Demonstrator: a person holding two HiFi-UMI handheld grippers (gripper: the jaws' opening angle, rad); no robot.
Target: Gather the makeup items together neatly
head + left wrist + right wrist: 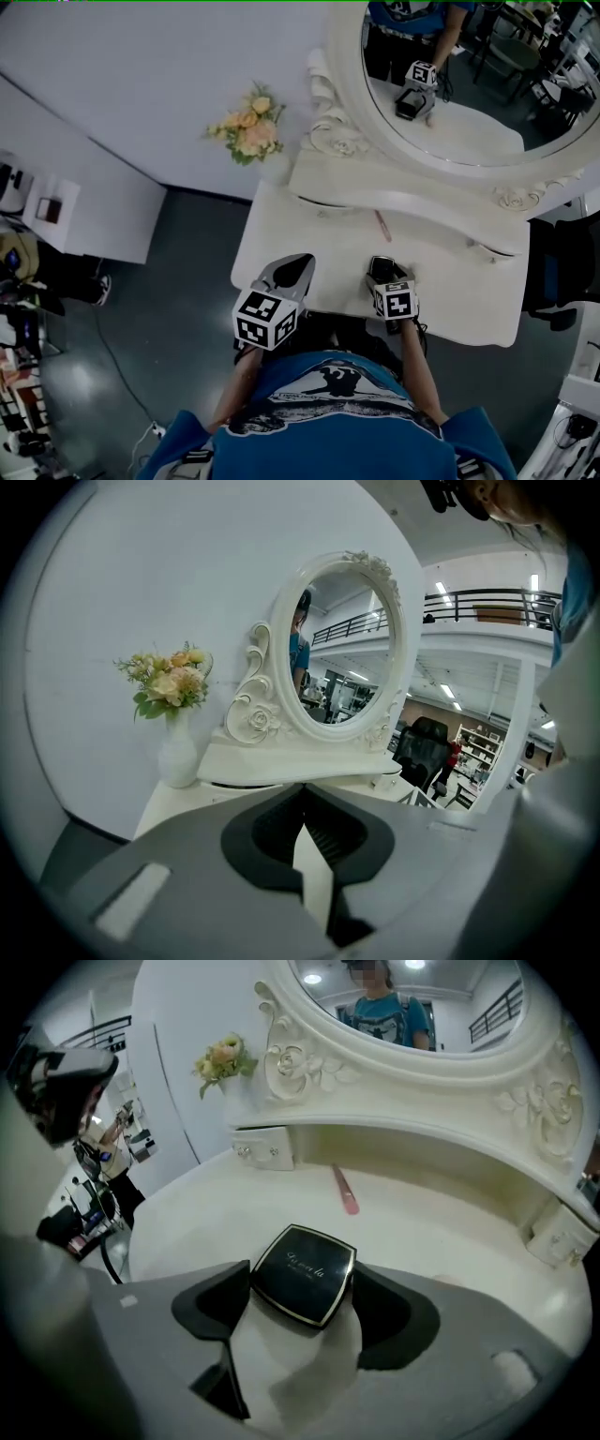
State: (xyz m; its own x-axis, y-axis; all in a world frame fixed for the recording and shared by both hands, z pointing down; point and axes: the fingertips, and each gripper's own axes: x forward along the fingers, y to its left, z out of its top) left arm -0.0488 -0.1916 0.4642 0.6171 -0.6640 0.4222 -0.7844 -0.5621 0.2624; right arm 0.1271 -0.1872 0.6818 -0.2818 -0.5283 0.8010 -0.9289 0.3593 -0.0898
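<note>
My right gripper grips the black compact by its sides over the surface. I judge it's bound for the pink stick, nearer the mirror. My left gripper is closed on nothing, idle.

Black compact: one line of pale cursive script across lid, two or three short words, too blurred to read. No other legible print.
</note>
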